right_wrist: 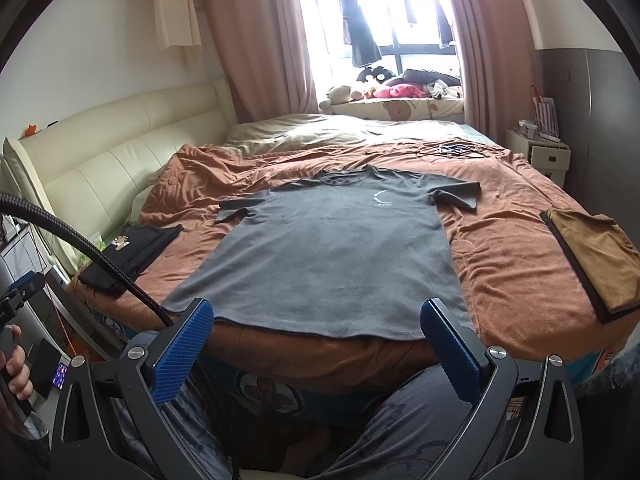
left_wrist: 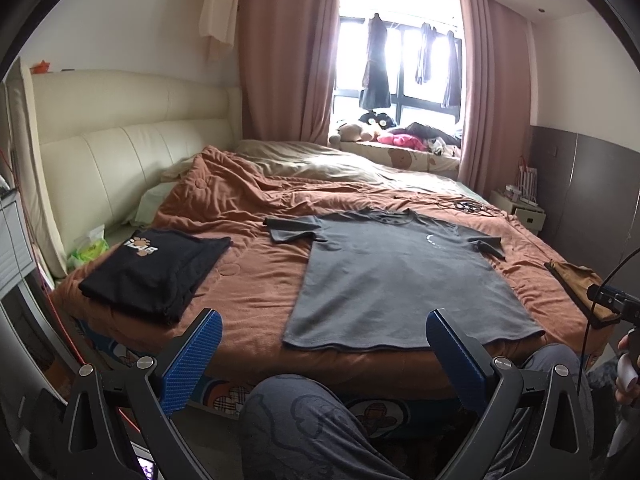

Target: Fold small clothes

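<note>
Grey T-shirt (right_wrist: 336, 248) spread flat, front up, mid-bed; hem at the near edge of the bed (right_wrist: 520, 240), collar toward the far edge. Long axis near edge to far edge, sleeves out sideways. Left gripper (left_wrist: 324, 356) and right gripper (right_wrist: 316, 344) both wide apart, holding nothing, short of the hem. Risks: overhanging hem sliding off when pulled; rumpled orange quilt (left_wrist: 248, 280) snagged with the fabric; uneven pinches skewing the fold.

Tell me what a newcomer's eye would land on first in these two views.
First, the grey short-sleeved T-shirt spread flat, front up, in the middle of the rust-orange quilt, hem toward the cameras. Next, the folded black garment with a bear print to its left and the folded tan cloth to its right. Both grippers, left and right, hang open short of the hem.
</note>
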